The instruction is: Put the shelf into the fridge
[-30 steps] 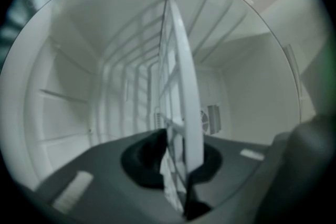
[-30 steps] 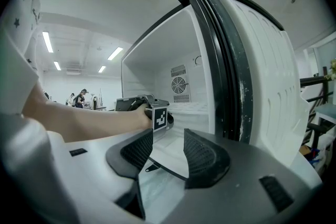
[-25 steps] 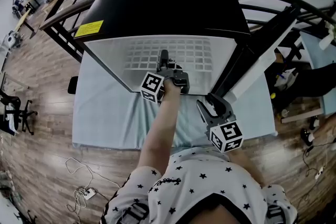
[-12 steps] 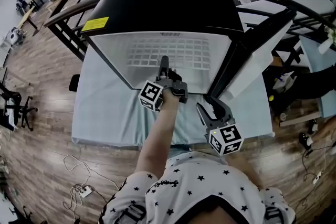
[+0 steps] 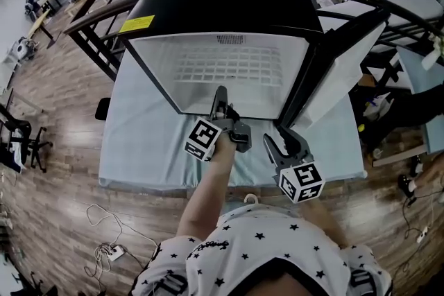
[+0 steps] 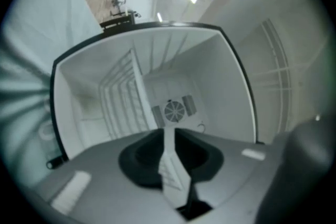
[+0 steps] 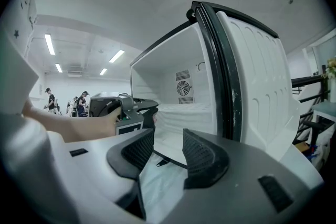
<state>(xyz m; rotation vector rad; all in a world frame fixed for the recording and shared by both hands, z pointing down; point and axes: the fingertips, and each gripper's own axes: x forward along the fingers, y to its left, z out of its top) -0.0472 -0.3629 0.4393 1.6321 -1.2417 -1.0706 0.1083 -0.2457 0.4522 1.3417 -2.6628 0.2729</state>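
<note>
In the head view we see the shelf (image 5: 229, 69) lying inside the fridge (image 5: 222, 3). The left gripper (image 5: 220, 95) sits at the fridge's mouth and the right gripper (image 5: 276, 138) just outside it.

In the left gripper view our jaws have just been closing to a narrow gap, with nothing between them.

In the right gripper view our jaws stand spread, having just closed a little, and they are empty.

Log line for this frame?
shelf: inside fridge | left gripper: jaws just closing, empty | right gripper: open, empty

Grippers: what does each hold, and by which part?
Nothing. Left gripper and right gripper, jaws just closing partway, are empty; the white wire shelf lies inside the black fridge.
</note>
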